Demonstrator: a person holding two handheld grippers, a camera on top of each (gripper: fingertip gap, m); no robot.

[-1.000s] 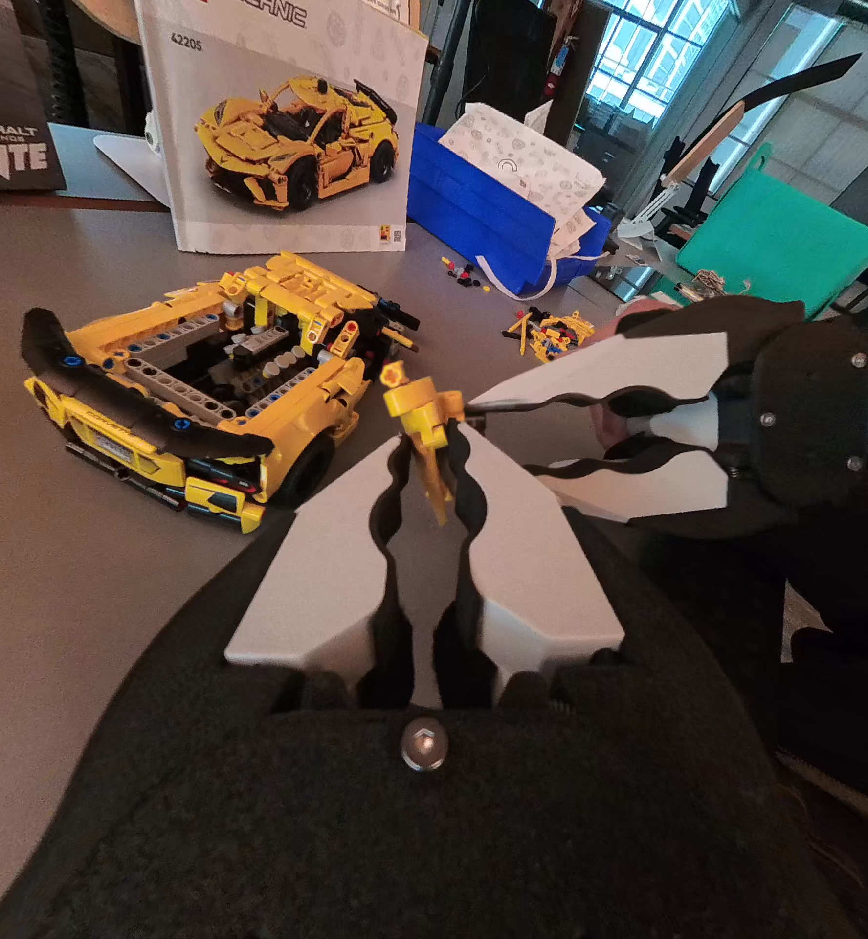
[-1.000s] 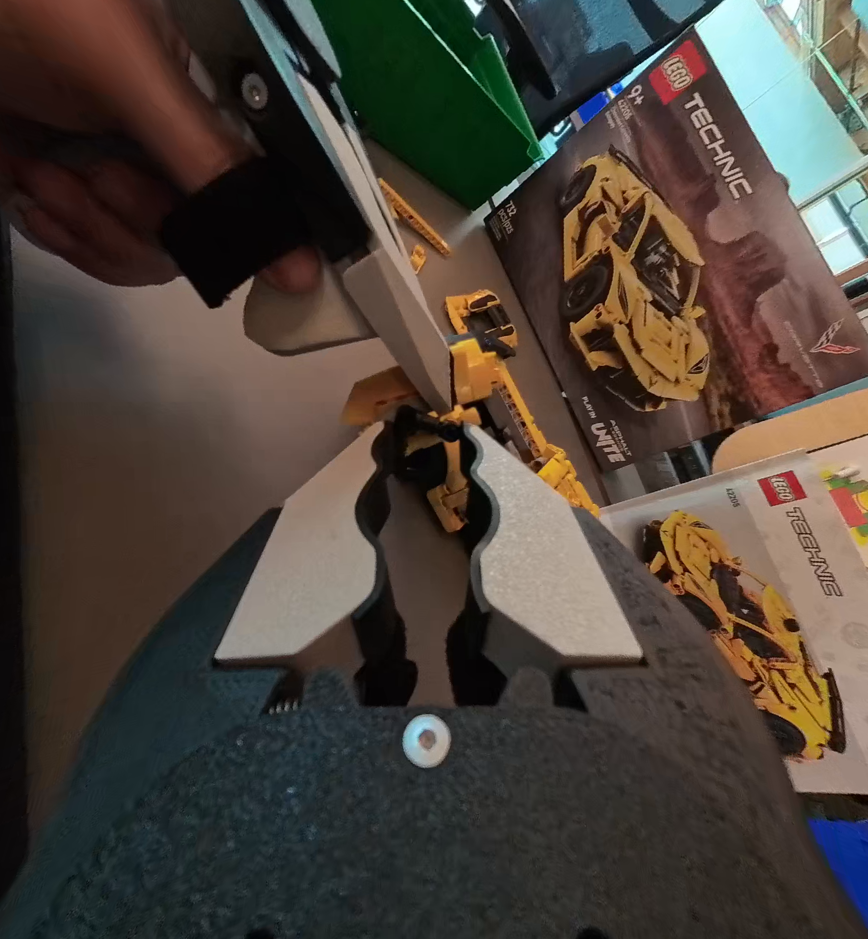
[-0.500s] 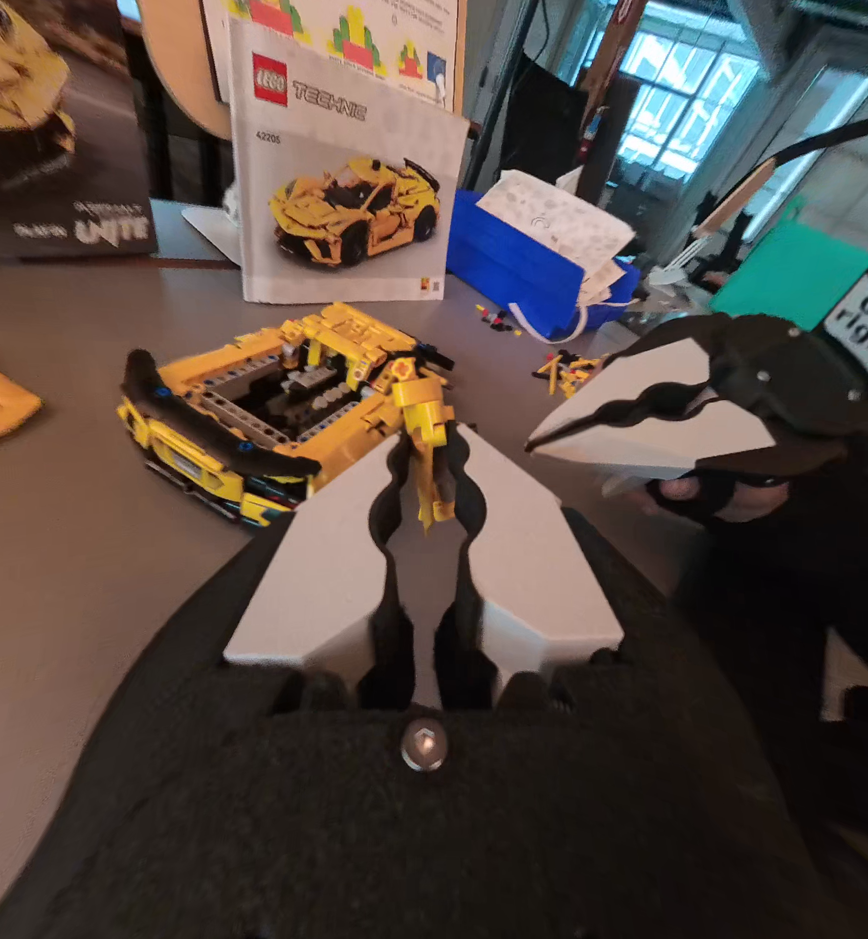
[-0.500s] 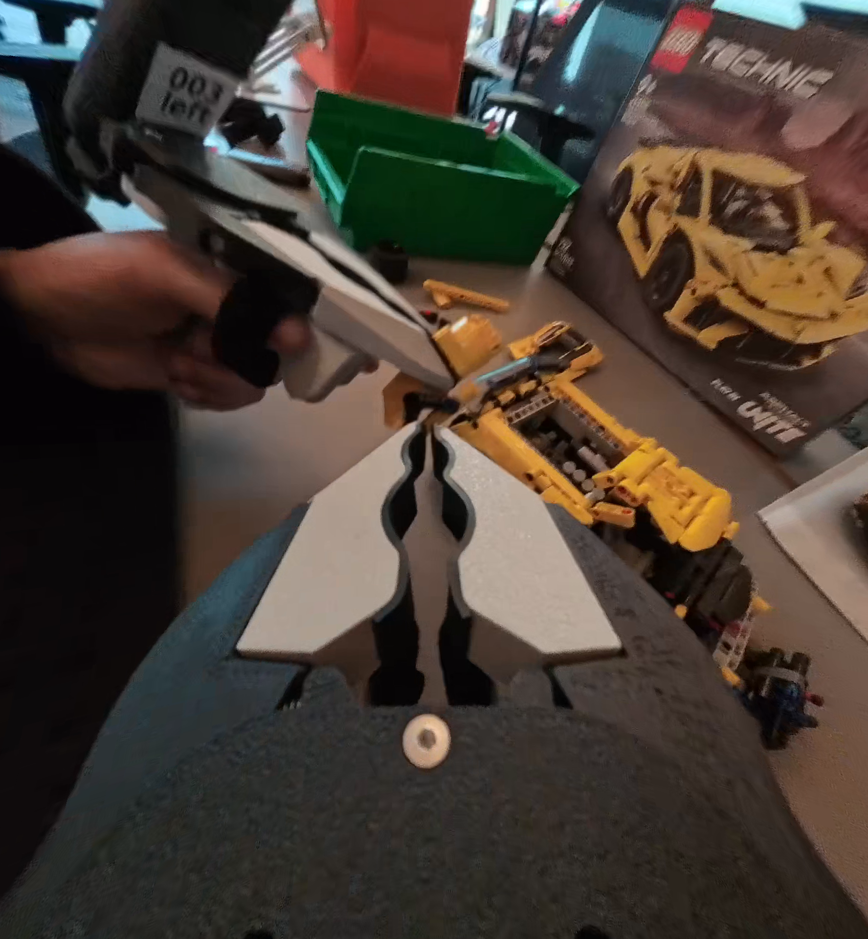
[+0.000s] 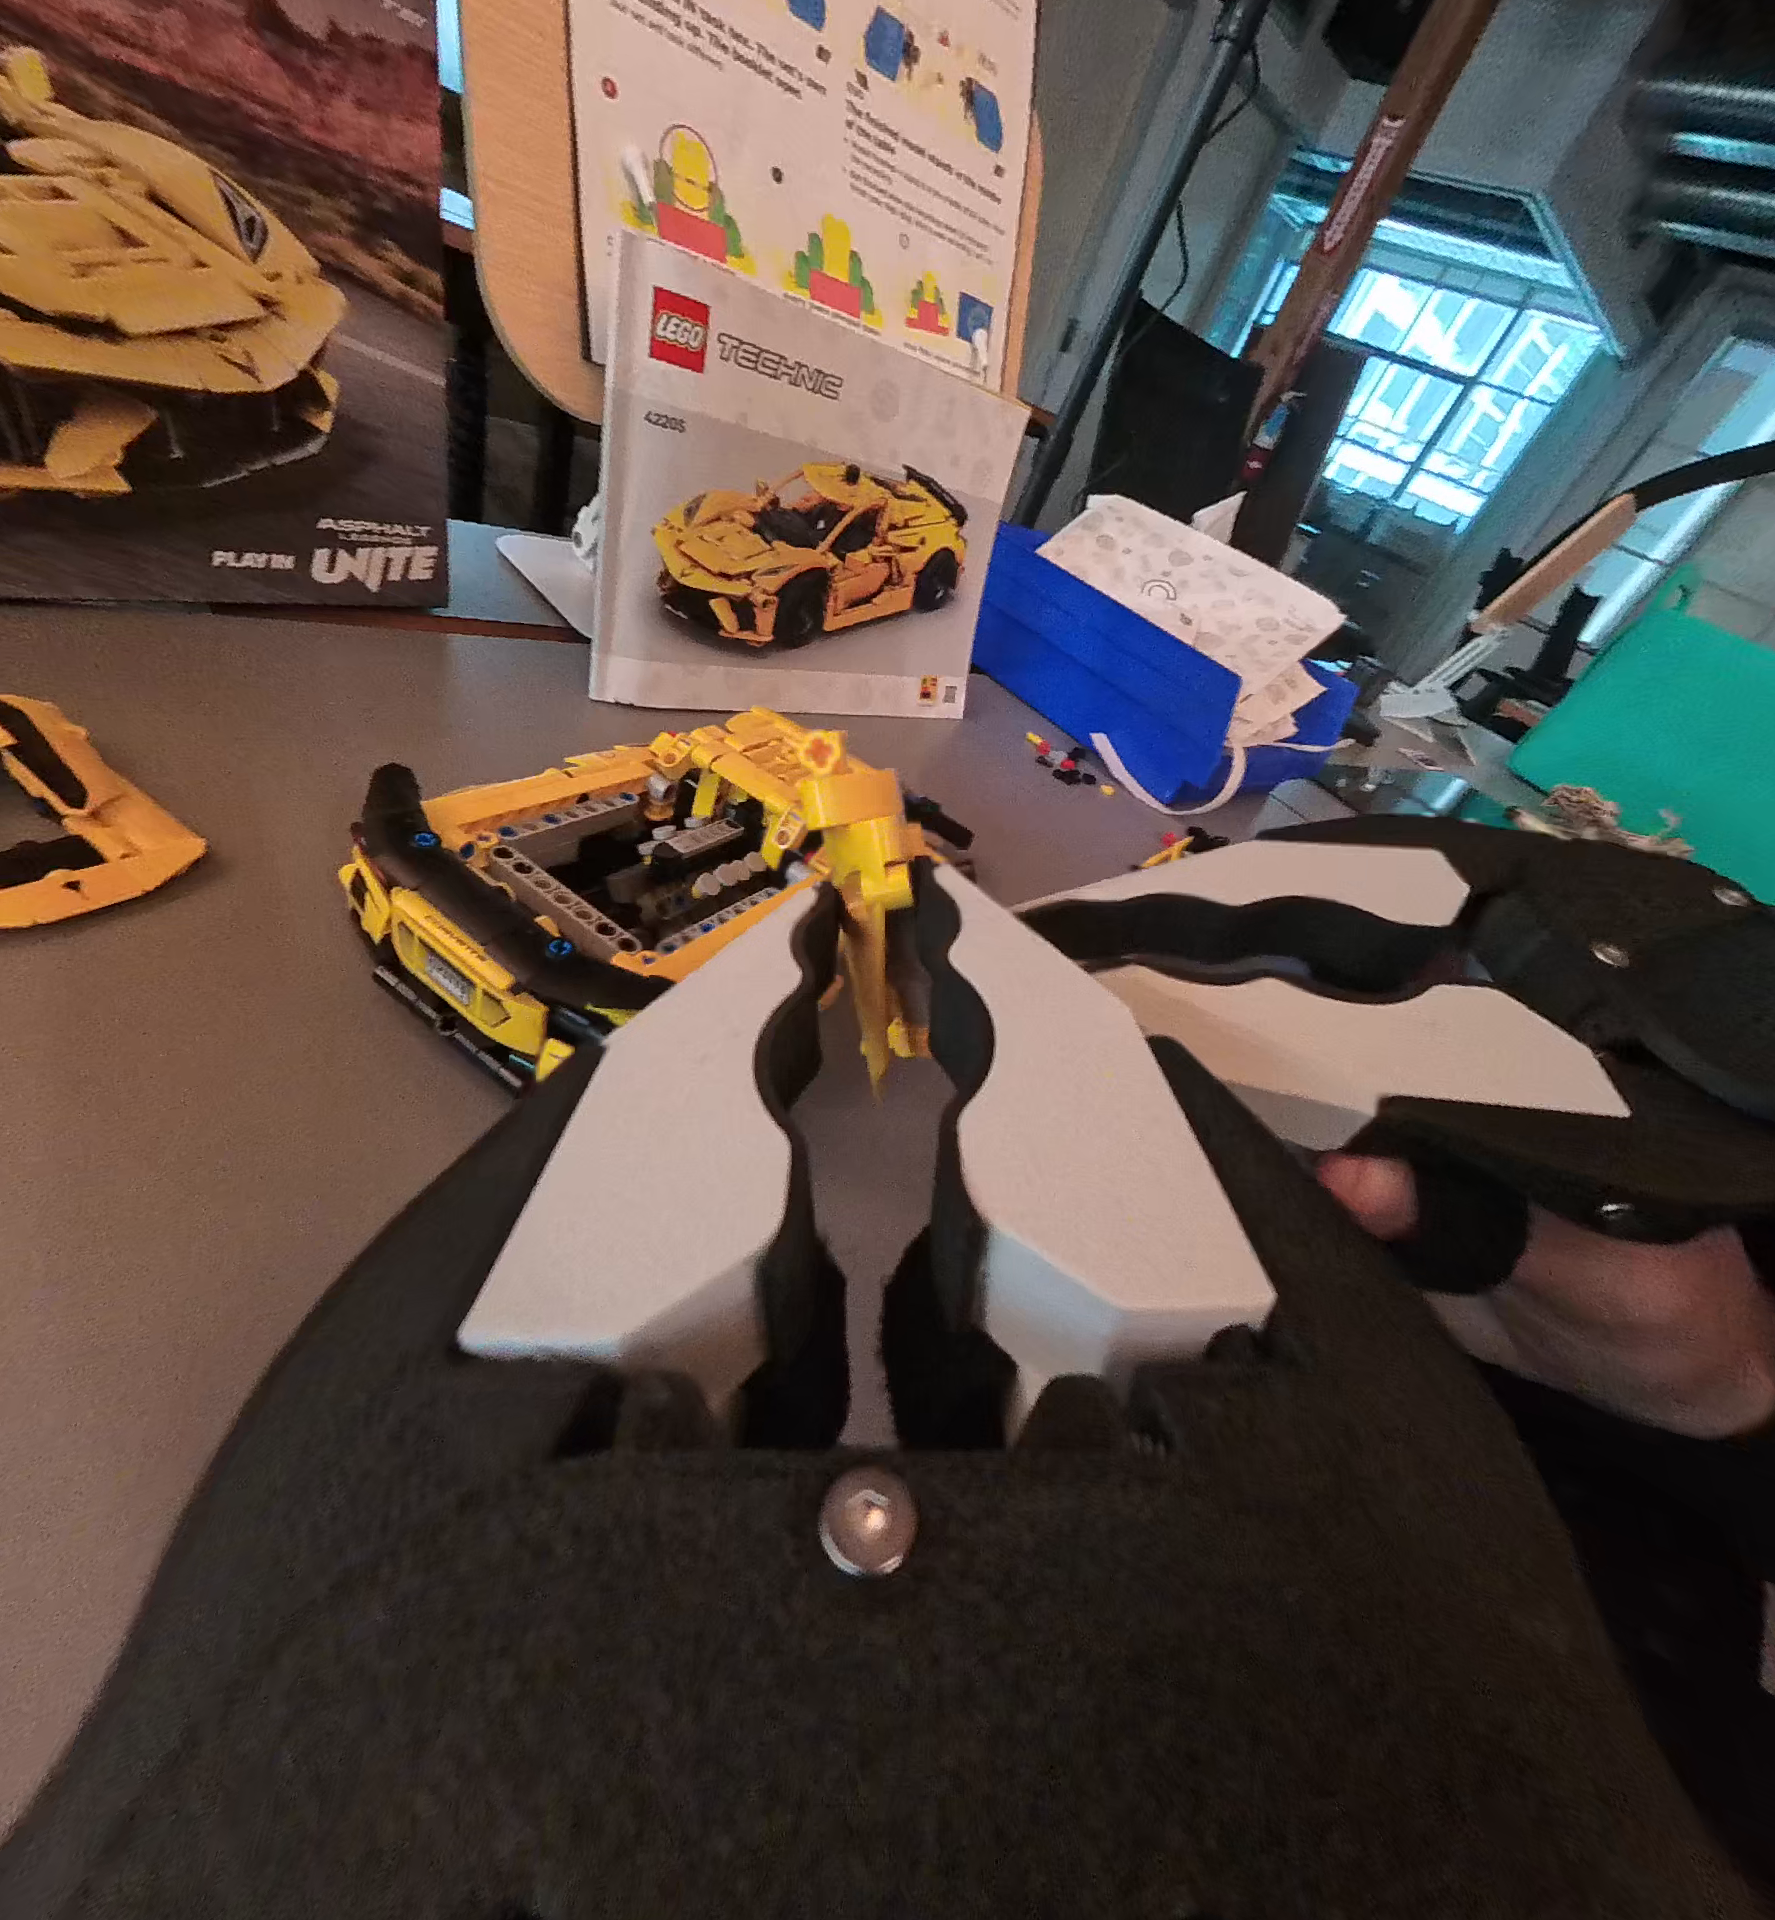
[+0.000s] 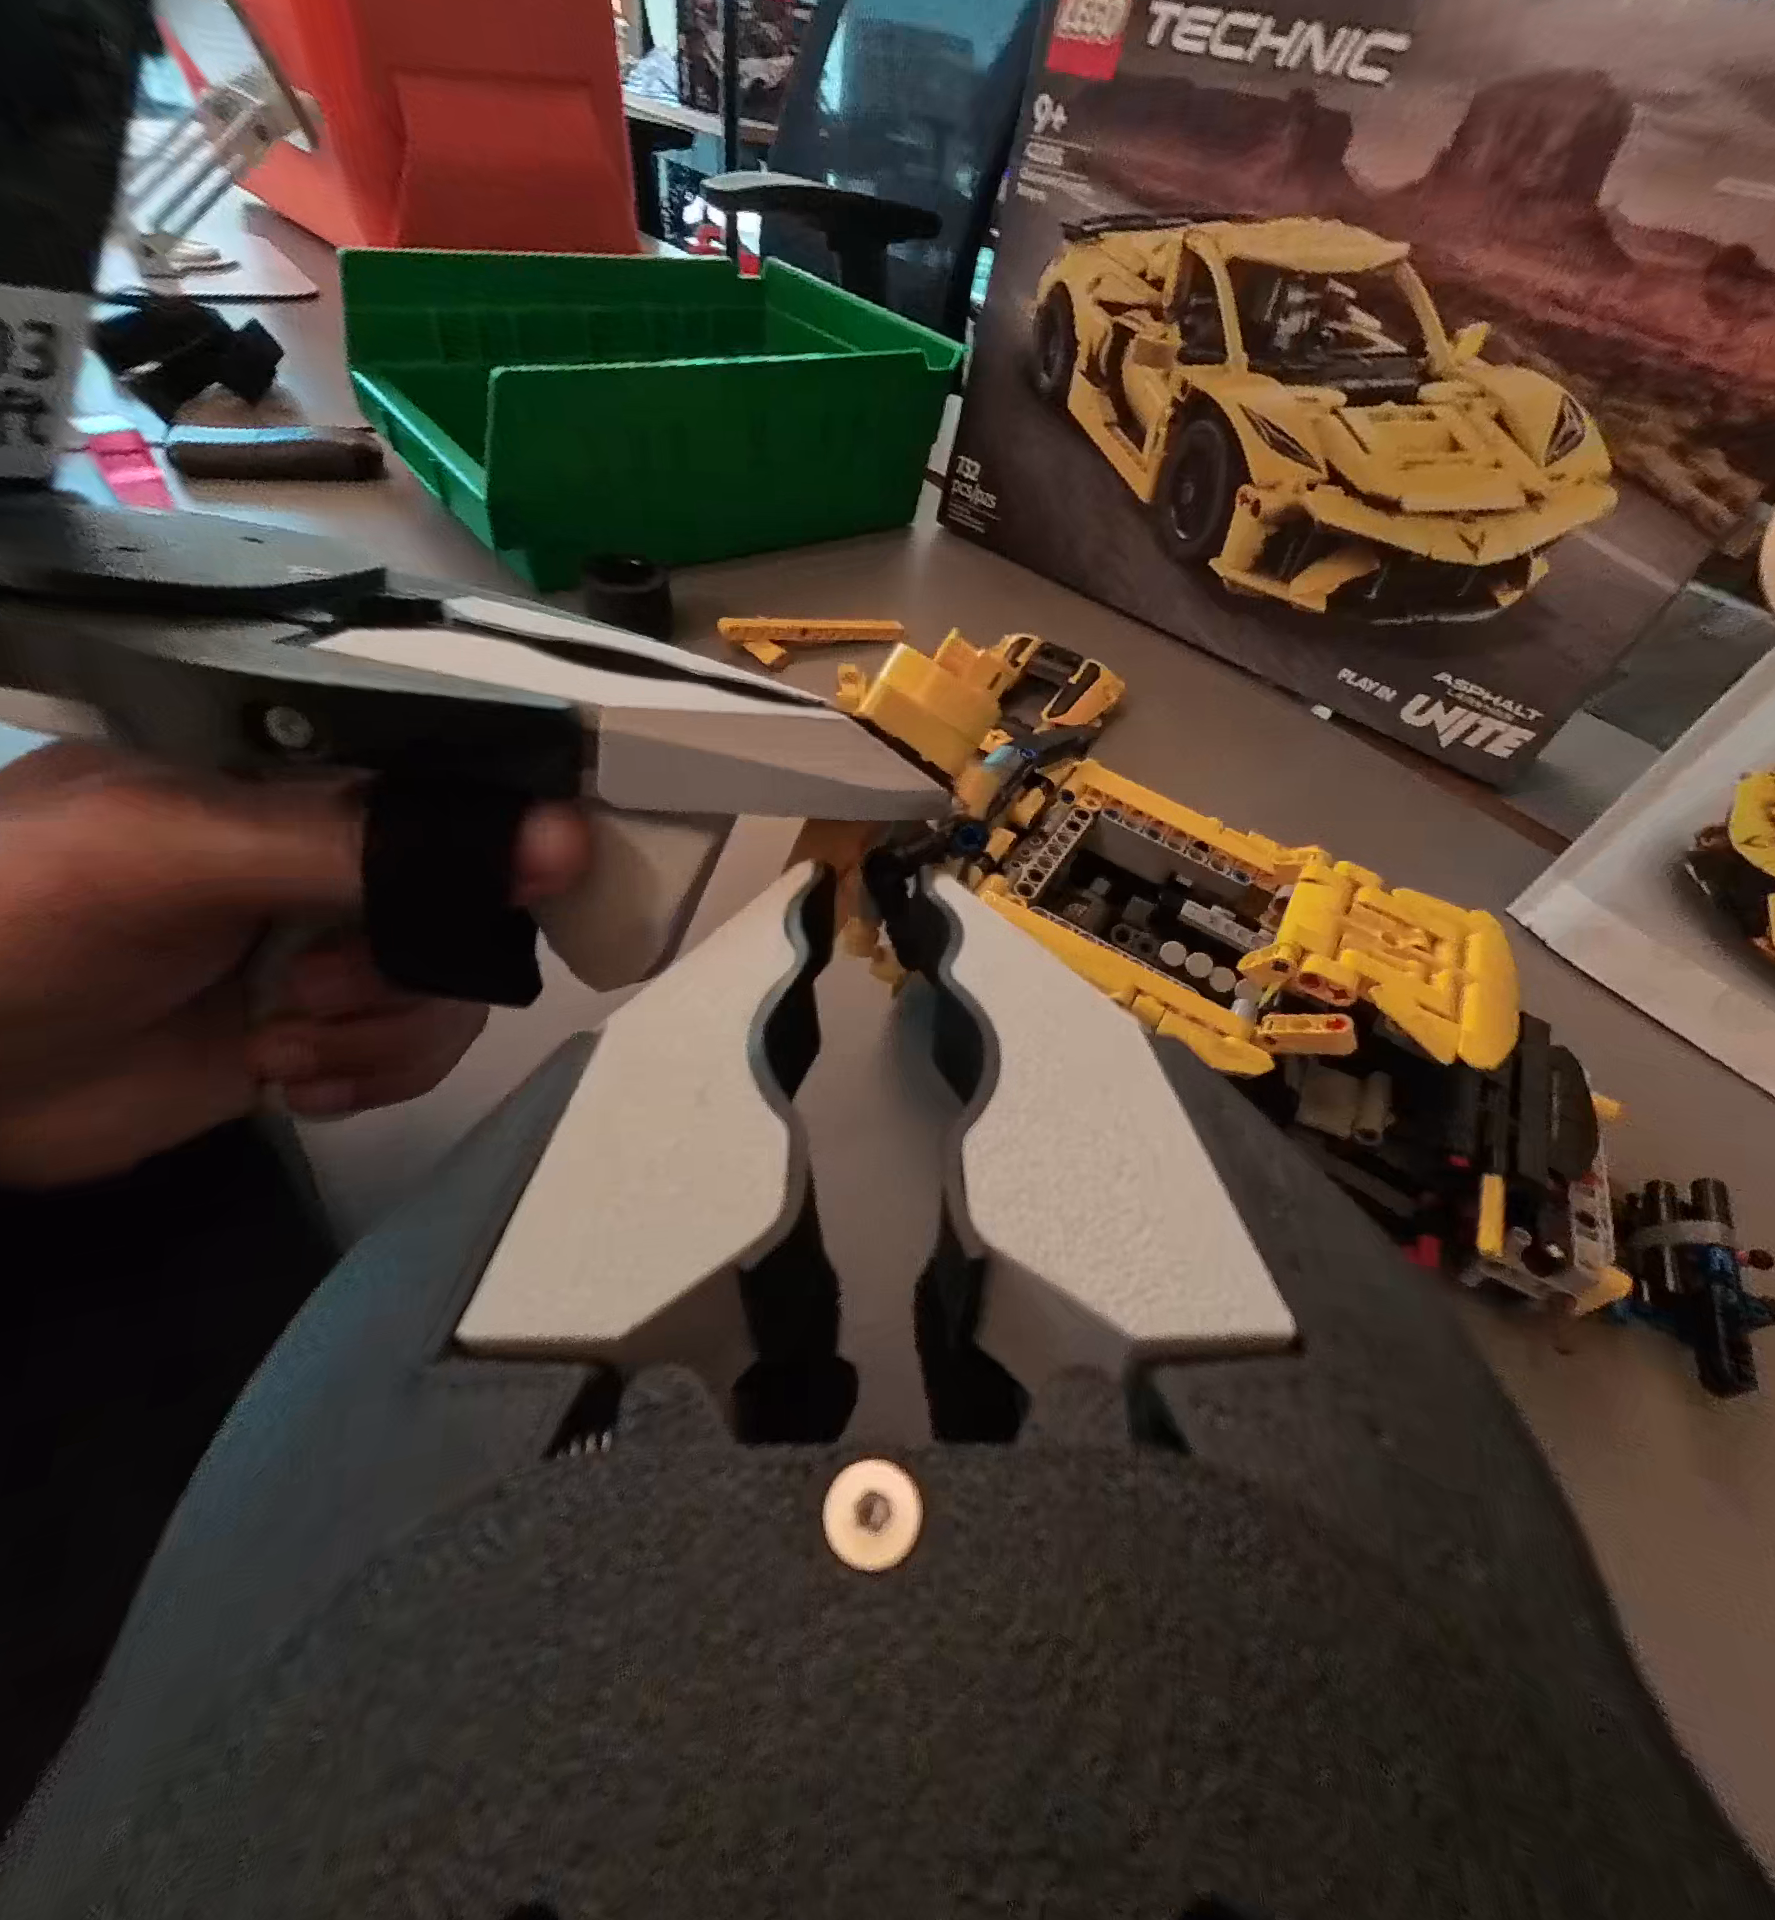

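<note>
Left claw [image 5: 867, 935] clamped on small yellow brick sub-assembly [image 5: 862, 831] | right claw [image 6: 867, 914] back at the part, nearly closed, seemingly pinching its black-and-yellow end | both level, converging above grey desk [image 5: 187, 1091] | half-built yellow brick car [image 6: 1278, 987] just beyond.

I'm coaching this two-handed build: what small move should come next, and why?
Probably hold the left gripper still and ease the right gripper shut. The left one clamps the yellow piece, and the piece's lower end sits between the right one's tips, though whether they grip it firmly is unclear.
</note>
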